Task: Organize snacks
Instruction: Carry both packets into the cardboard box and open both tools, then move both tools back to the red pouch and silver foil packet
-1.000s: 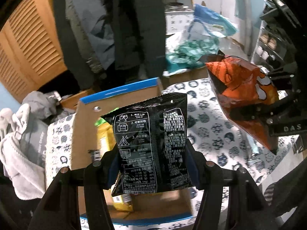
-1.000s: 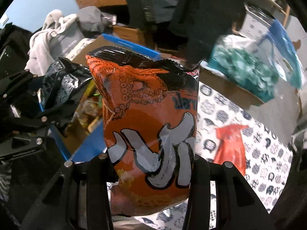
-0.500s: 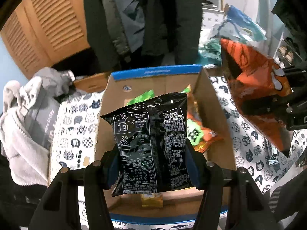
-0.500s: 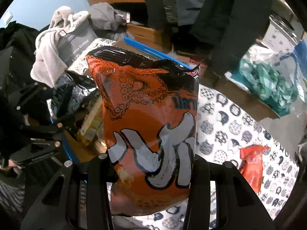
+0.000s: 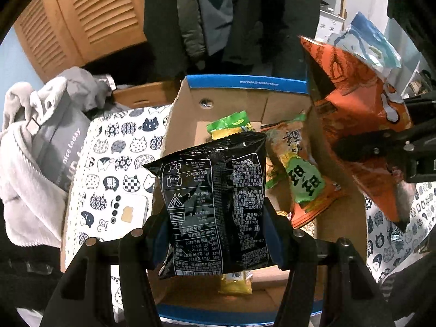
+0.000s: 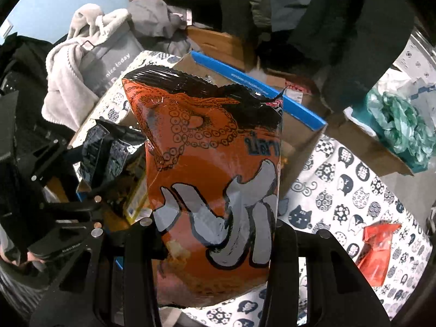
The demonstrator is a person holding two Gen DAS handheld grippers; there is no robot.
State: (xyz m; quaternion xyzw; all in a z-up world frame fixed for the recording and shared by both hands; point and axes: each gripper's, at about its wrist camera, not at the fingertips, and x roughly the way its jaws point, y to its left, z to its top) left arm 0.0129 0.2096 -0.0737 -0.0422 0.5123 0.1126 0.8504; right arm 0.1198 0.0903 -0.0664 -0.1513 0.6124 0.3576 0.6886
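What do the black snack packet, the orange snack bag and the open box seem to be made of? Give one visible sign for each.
Black snack packet: likely glossy plastic film; shiny highlights and a crimped top seam.
Orange snack bag: likely glossy printed plastic or foil film; reflections, creases, a serrated top edge.
Box: looks like matte brown cardboard with a blue-printed rim; dull folded walls.

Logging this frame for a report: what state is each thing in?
Black bag: sealed, held upright over the box.
Orange bag: sealed, puffed, held upright.
Left gripper: jaws shut on the black bag.
Right gripper: jaws shut on the orange bag.
Box: open, snacks lying inside.
Red packet: lying loose on the cat-print cloth.
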